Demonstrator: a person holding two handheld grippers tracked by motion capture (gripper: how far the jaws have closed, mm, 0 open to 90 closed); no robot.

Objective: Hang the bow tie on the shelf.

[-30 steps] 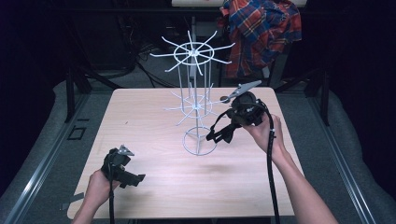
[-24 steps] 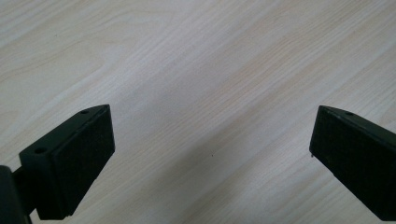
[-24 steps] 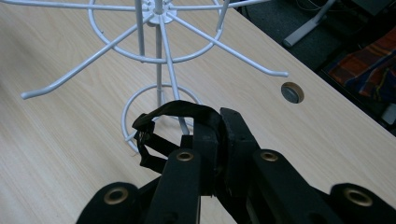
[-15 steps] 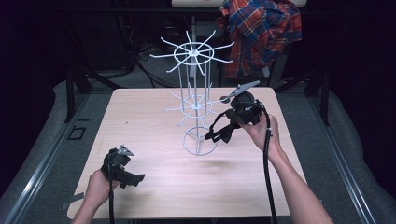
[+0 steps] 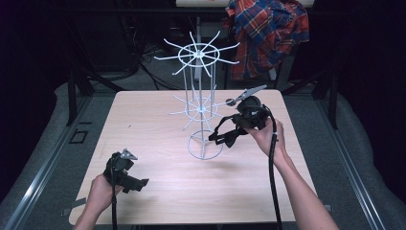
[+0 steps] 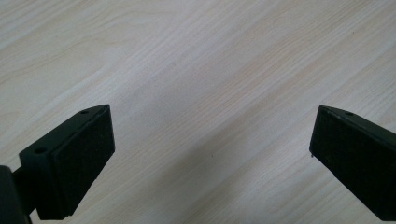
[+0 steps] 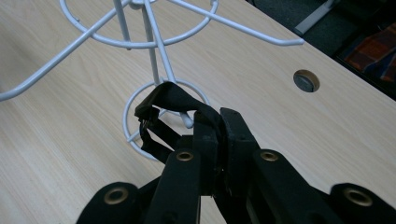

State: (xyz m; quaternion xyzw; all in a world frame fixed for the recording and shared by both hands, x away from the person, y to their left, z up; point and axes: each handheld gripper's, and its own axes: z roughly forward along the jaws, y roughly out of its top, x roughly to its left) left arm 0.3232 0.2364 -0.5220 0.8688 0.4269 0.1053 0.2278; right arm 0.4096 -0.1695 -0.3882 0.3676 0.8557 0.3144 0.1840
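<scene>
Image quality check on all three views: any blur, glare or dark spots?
High view: table evenly lit, surroundings nearly black, white wire rack thin but legible. Left gripper view: wood grain sharp, fingers soft-edged. Right gripper view: black strap dark against the right gripper, detail lost; no glare.

Black strap (image 7: 173, 103) is disappearing between the right gripper (image 7: 219, 122) jaws, its far end hidden. Rack (image 5: 201, 103) top is getting cut off in right gripper view. Plaid shirt (image 5: 268, 33) is running off frame top.
</scene>
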